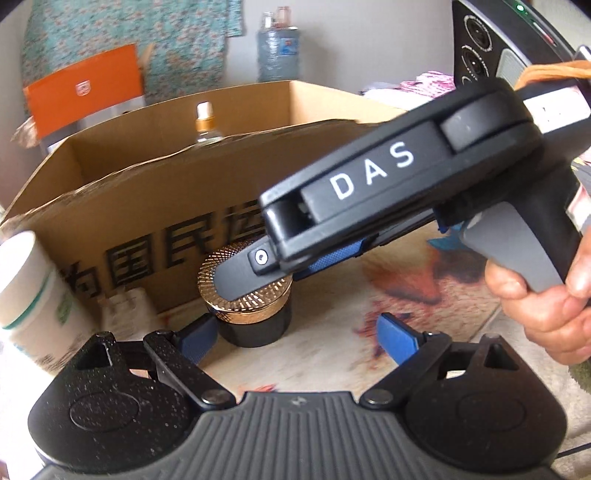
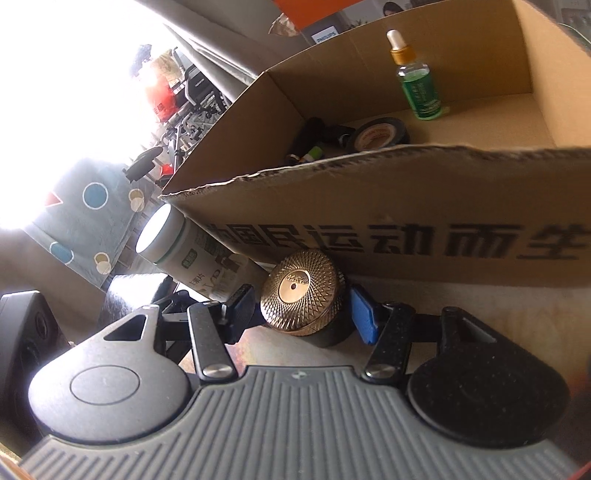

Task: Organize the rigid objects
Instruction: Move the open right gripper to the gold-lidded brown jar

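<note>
Straight ahead of the right tongs [image 2: 301, 314] the cardboard box [image 2: 406, 229] wall blocks the way, with the gold-lidded jar [image 2: 301, 291] between the fingers. The white bottle [image 2: 192, 258] crowds their left finger. Between the wide-set left tongs [image 1: 295, 336] the table [image 1: 332, 350] lies bare, but the right tongs' body [image 1: 369, 192] bars the space above.

Strong daylight [image 2: 62, 92] floods in, bleaching that side white. A pale wall [image 1: 332, 40] stands behind, hung with a teal floral cloth [image 1: 122, 33] (pattern blurred). The table surface [image 1: 332, 343] shows a worn, orange-blotched print.
</note>
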Motion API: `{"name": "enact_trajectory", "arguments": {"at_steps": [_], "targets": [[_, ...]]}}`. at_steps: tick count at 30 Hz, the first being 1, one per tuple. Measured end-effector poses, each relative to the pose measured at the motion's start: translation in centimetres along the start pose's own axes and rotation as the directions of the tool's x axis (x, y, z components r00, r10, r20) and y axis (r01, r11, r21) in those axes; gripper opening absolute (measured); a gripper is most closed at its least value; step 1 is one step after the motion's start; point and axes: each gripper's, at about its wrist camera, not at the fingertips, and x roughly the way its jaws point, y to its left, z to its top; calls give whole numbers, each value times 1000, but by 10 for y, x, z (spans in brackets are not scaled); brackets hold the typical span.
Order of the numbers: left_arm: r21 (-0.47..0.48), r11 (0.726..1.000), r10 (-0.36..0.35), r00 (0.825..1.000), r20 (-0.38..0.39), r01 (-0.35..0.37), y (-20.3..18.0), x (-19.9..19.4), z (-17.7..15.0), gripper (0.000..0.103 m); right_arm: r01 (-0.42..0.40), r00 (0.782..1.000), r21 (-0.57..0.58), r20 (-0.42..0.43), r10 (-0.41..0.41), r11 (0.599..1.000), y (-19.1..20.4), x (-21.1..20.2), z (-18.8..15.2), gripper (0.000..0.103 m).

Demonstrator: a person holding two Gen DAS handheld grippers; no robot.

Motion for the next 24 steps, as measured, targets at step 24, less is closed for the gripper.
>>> {"name": "enact_trajectory", "arguments": {"at_steps": [24], "targets": [[-15, 996, -91, 995, -29, 90, -11, 39, 31, 81, 26, 993, 176, 111, -46, 984, -60, -39, -7, 57]]}}
